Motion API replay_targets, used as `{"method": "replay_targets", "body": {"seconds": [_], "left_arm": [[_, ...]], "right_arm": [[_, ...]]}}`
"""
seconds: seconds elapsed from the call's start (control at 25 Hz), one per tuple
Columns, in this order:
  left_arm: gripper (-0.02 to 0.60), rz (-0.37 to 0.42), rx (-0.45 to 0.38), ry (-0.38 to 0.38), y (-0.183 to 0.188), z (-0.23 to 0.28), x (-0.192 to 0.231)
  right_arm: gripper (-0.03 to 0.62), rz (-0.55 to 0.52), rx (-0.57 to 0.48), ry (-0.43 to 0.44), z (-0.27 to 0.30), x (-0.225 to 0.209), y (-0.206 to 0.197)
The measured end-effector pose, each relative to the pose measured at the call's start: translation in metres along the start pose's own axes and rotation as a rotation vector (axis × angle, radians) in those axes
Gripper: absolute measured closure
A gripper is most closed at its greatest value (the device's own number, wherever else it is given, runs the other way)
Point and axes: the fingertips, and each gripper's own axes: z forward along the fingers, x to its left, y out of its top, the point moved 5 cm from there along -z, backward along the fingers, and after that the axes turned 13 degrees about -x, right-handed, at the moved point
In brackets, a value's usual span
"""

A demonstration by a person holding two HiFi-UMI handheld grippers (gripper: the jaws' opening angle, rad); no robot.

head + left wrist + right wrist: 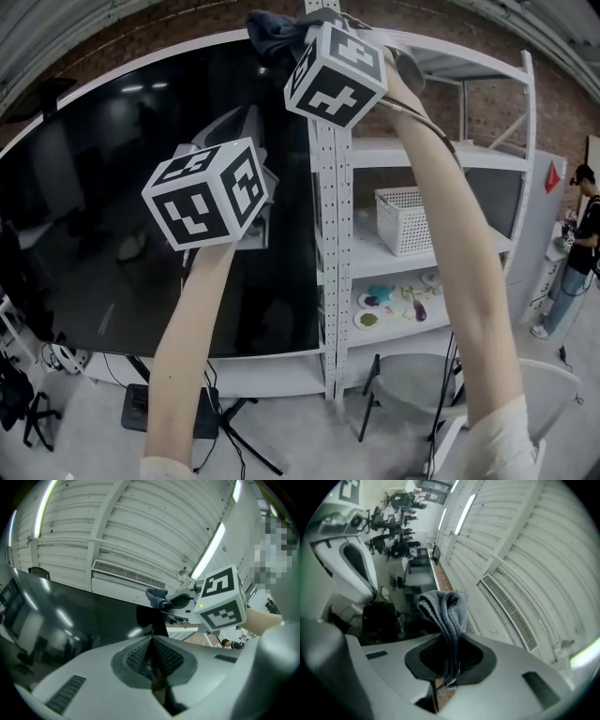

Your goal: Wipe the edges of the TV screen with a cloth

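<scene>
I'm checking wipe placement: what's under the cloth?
The TV's top edge, near its right corner. The cloth, clamped in the right gripper, covers the contact spot itself.

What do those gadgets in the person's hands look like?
The left gripper and right gripper are pale grey moulded plastic, with dark ribbed pads inside the jaws. Each carries a white cube printed with black square markers. The person wears white short sleeves.

A bunched grey-blue cloth sits at the top edge of the large, dark, glossy TV screen, near its right corner.
</scene>
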Motion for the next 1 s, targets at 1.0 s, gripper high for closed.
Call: {"method": "replay_targets", "body": {"seconds": [1.0], "left_arm": [[0.566,-0.058,-0.027,-0.031,-0.019,-0.025,-0.029]], "right_arm": [[0.545,0.528,-0.176,-0.002,-0.045,0.075,-0.022]]}}
